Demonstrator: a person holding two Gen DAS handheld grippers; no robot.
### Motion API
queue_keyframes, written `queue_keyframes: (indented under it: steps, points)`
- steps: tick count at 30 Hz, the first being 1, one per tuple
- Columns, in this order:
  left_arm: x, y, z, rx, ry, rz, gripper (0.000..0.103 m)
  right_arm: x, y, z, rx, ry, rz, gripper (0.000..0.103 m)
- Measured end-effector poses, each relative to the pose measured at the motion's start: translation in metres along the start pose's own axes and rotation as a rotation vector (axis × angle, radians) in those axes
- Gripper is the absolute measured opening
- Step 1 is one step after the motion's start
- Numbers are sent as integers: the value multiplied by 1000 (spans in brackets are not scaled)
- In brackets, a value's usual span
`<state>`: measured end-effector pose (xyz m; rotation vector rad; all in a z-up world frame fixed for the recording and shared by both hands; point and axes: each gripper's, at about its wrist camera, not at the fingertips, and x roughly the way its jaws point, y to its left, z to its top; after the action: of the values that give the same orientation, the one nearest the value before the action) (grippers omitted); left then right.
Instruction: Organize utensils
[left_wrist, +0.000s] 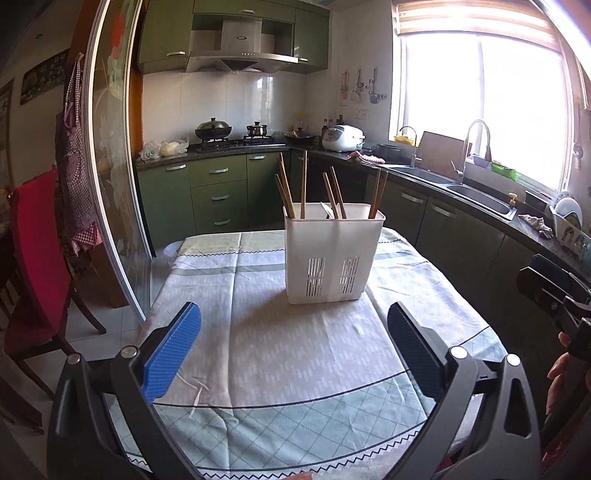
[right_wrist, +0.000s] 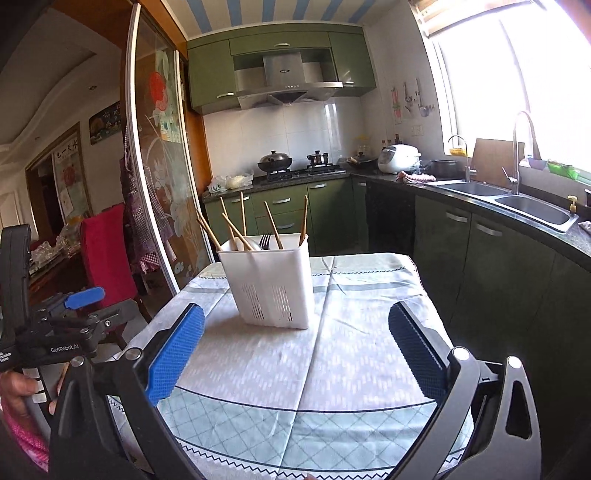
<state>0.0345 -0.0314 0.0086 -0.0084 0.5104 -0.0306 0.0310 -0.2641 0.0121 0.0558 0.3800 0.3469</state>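
Kitchen surface, cloth-covered. Left gripper gaped wide, nothing held; right gripper likewise wide and empty. Beyond both, mid-surface, white utensil holder stood upright with chopsticks and a fork inside.

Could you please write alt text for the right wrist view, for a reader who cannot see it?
A white utensil holder with chopsticks and a fork stands on a clothed table. The open right gripper frames it, empty.
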Motion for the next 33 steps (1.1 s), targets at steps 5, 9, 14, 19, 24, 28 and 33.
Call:
queue_keyframes:
  steps: [5, 9, 14, 19, 24, 28, 33]
  points:
    - [-20, 4, -13, -30, -19, -5, 96, -10, 11, -6, -11, -8, 17, 98]
    - [-33, 5, -18, -32, -28, 10, 96, -18, 13, -6, -21, -28, -8, 98]
    - [-44, 5, -24, -37, -28, 26, 96, -28, 16, -5, -28, -34, -21, 98]
    - [-51, 4, -27, -32, -26, 28, 96, -31, 18, -5, -43, -34, -26, 98]
    - [-55, 5, -27, -33, -30, 26, 96, -33, 16, -5, -39, -31, -30, 98]
    - [-55, 7, -27, -38, -29, 27, 96, -32, 15, -3, -36, -31, -32, 98]
    - [-55, 7, -26, -43, -28, 27, 96, -30, 17, -4, -42, -23, -26, 98]
